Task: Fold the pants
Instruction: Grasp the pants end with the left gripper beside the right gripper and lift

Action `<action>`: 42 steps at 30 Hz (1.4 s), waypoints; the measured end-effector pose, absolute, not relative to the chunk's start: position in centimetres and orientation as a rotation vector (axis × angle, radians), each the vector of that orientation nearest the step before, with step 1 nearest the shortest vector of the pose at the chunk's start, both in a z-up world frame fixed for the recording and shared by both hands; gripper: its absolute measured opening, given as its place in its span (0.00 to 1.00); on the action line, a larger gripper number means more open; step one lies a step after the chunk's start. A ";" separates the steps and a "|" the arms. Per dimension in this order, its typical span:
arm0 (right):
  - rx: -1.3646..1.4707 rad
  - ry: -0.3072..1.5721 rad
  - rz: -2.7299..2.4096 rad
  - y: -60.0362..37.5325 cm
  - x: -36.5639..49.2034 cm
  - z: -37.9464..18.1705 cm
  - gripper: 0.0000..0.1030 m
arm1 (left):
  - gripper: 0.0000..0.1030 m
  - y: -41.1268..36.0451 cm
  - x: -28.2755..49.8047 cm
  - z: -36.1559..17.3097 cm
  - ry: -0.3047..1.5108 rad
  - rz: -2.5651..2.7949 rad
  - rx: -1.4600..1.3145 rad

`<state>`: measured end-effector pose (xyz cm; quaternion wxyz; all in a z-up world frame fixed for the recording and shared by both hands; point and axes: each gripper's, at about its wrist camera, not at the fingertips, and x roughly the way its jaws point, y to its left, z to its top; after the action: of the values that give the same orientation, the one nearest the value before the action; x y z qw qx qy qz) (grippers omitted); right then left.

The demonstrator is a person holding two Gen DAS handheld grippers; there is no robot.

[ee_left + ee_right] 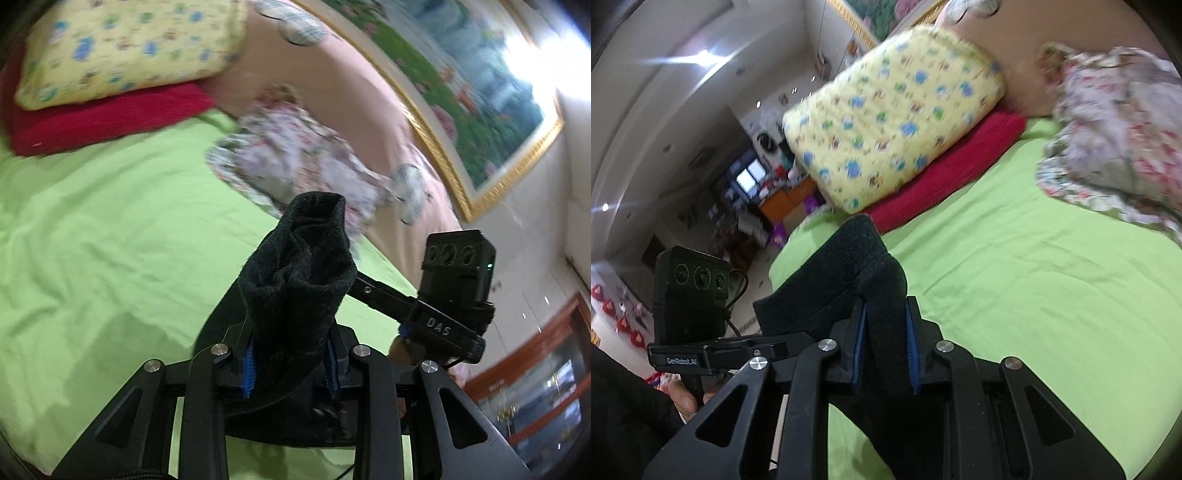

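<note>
Black knit fabric fills both sets of jaws. The left gripper [291,363] is clamped on a bunched end of the pants [295,280], whose cloth stands up past its blue pads [248,373] in a rumpled tube. The right gripper [886,363] is likewise closed on a thick cuff-like edge of the pants [871,273], and from there a dark fold runs off toward the other tool. In each wrist view the opposite gripper's camera block shows just beside the cloth, so the two grips sit near each other on the same garment. The pants hang above the green sheet [110,240], lifted off it as far as can be seen; their lower part is hidden under the linkages.

Judged from here, the main risk is an uneven fold. Both holds are on wadded cloth rather than a flat edge, so layers could slide out of one pad and let a corner drop. The sagging span between the grippers could also land twisted.

Farther up the sheet, a floral garment [295,155] lies near the pink headboard [369,96]. Laying the pants down that way could overlap it. A yellow pillow [890,122] on a red cushion [945,170] sits at the sheet's far corner, well apart from the pants.
</note>
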<state>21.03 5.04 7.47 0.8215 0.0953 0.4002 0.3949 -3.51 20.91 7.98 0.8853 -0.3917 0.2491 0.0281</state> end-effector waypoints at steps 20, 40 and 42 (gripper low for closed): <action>0.391 0.734 0.622 -10.5 11.4 6.6 0.19 | 0.28 6.0 3.5 9.1 0.673 -0.177 -0.673; 0.451 0.735 0.519 -16.4 7.9 3.3 0.19 | 0.28 -0.2 7.7 6.2 0.791 -0.209 -0.579; 0.461 0.741 0.512 -16.8 7.7 2.8 0.19 | 0.28 -0.7 8.1 5.8 0.800 -0.201 -0.557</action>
<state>7.72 -16.79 2.77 0.8747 0.2209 0.3548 0.2454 8.08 -0.74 5.84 0.8788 -0.2673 0.3835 -0.0966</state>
